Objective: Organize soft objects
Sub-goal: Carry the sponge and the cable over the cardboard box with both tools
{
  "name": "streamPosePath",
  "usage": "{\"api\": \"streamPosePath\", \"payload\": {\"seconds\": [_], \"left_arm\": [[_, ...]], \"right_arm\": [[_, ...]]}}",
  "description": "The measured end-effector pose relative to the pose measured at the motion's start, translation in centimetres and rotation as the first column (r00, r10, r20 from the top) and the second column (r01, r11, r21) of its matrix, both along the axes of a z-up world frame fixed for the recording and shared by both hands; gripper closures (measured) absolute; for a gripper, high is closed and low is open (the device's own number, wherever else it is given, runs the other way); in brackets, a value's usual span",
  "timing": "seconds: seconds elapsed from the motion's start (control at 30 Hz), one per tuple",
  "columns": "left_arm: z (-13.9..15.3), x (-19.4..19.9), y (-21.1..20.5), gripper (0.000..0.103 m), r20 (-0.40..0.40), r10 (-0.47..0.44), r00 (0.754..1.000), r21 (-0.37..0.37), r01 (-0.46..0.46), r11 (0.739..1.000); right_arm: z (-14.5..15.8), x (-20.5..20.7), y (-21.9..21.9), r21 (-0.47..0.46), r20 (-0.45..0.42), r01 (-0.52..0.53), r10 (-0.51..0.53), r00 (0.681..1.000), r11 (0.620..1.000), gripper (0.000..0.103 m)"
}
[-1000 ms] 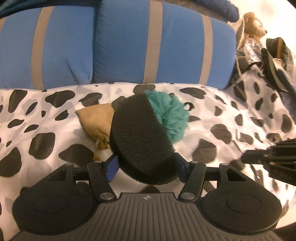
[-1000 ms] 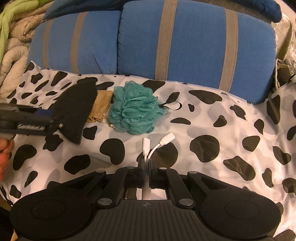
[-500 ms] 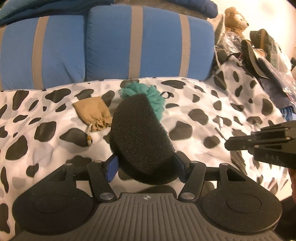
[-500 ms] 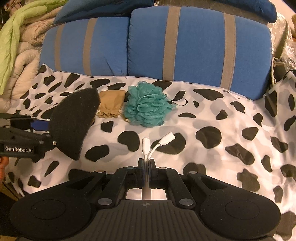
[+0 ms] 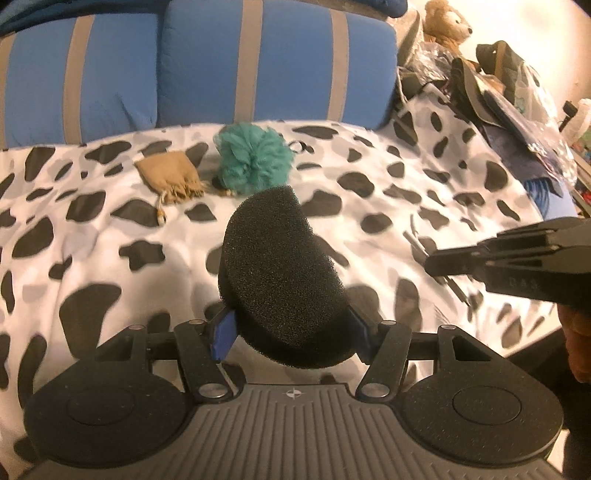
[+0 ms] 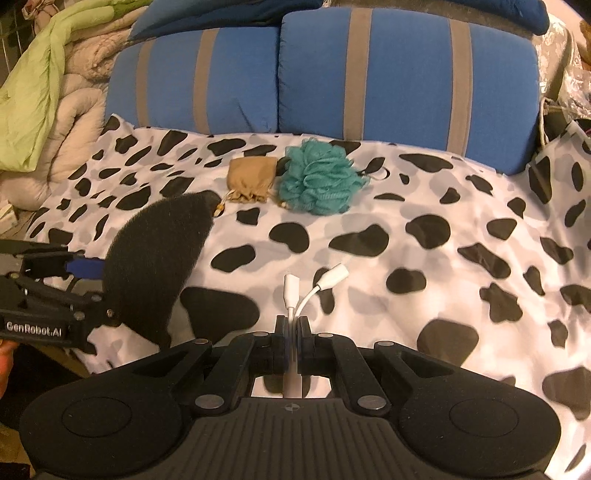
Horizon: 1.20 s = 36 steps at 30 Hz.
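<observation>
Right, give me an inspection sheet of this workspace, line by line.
Surface: cow-print sheet over a bed.
Job's things: tan drawstring pouch and teal bath pouf side by side near the pillows; black foam sponge held off the sheet.
Clutter: teddy bear, bags and packets at the bed's right edge.
Grippers: left gripper shut on the sponge; right gripper, jaws closed on a cable.
Cables: white split adapter cable in the right jaws.
Surroundings: blue striped pillows; beige and green quilts.

Black half-round foam sponge (image 5: 284, 280) held aloft, teal loofah (image 5: 255, 162) beside tan pouch (image 5: 168, 177)
</observation>
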State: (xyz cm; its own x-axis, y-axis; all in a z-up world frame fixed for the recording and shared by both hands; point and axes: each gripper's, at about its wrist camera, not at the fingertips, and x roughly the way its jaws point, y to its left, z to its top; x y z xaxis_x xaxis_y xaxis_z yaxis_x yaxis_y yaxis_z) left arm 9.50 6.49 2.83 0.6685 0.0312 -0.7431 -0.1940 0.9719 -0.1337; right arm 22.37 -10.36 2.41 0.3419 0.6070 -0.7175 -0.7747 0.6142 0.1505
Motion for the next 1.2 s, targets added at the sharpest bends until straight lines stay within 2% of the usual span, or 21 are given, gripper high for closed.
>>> {"api": "streamPosePath", "payload": {"seconds": [0.43,0.7,0.83,1.03,1.2], "left_arm": [[-0.5,-4.8,-3.3,0.043,-0.050,-0.028,0.998,-0.064,0.024,0.998],[-1.8,-6.7,-4.3,0.043,-0.140,-0.072,0.988,-0.110,0.056,0.992],[-2.3,-7.4,-4.5,0.043,-0.182,-0.088,0.979,-0.141,0.063,0.988],[-4.0,-8.2,-4.6,0.042,-0.305,-0.119,0.945,-0.196,0.060,0.979],[-4.4,-8.4,-4.3,0.042,-0.331,-0.111,0.937,-0.202,0.045,0.978]], "right_arm": [[-0.3,-5.4,-1.8,-0.016,-0.059,-0.036,0.035,0.998,0.999,0.097],[-1.4,-8.6,-1.7,-0.073,-0.108,-0.085,0.077,0.991,0.994,0.097],[-2.2,-9.9,-1.5,-0.113,-0.146,-0.121,0.104,0.984,0.986,0.097],[-3.9,-11.4,-0.9,-0.196,-0.214,-0.185,0.142,0.966,0.963,0.097],[-4.8,-11.7,-0.6,-0.247,-0.247,-0.199,0.137,0.959,0.948,0.097]]}}
